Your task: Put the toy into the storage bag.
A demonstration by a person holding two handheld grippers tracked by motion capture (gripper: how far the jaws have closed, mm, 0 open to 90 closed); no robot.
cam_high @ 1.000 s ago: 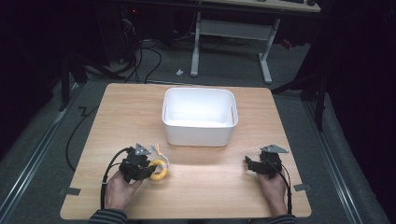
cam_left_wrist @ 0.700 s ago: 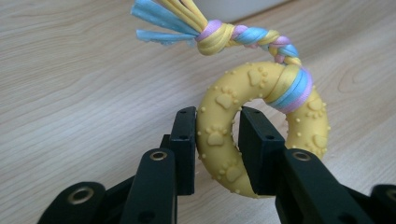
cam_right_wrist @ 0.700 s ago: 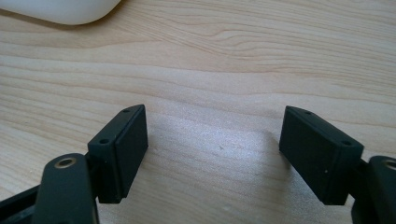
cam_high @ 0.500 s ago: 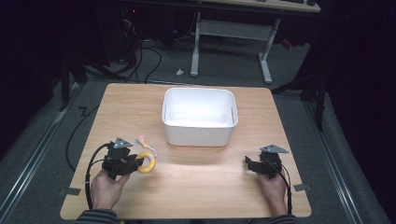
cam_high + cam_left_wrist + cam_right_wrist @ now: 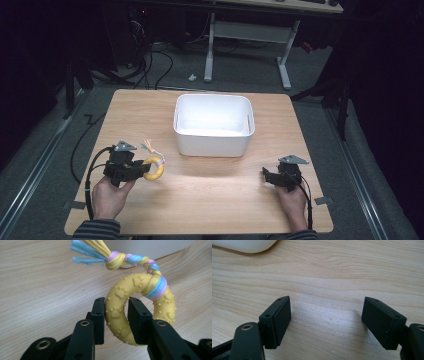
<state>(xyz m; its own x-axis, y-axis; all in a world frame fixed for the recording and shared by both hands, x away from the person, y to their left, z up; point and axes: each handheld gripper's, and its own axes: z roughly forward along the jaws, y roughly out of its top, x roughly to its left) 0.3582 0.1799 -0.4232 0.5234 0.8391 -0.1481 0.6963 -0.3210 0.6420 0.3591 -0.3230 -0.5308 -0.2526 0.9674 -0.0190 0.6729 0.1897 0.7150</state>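
Here, one yellow ring toy [image 5: 140, 312] with braided rope tail clamped in the left gripper [image 5: 116, 317], one white tub [image 5: 213, 125], right gripper [image 5: 325, 322] spread wide and empty, one wooden table [image 5: 215, 200], no legible writing.

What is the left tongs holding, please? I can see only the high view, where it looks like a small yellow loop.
Observer: A yellow rubber ring toy embossed with paw prints; the left tongs clamp its near side.
Operator: Thank you. What is the tuft on it?
Observer: A braided rope in yellow, blue and pink, knotted round the ring.
Operator: Are the right tongs open?
Observer: Yes, the right tongs stand wide over bare table.
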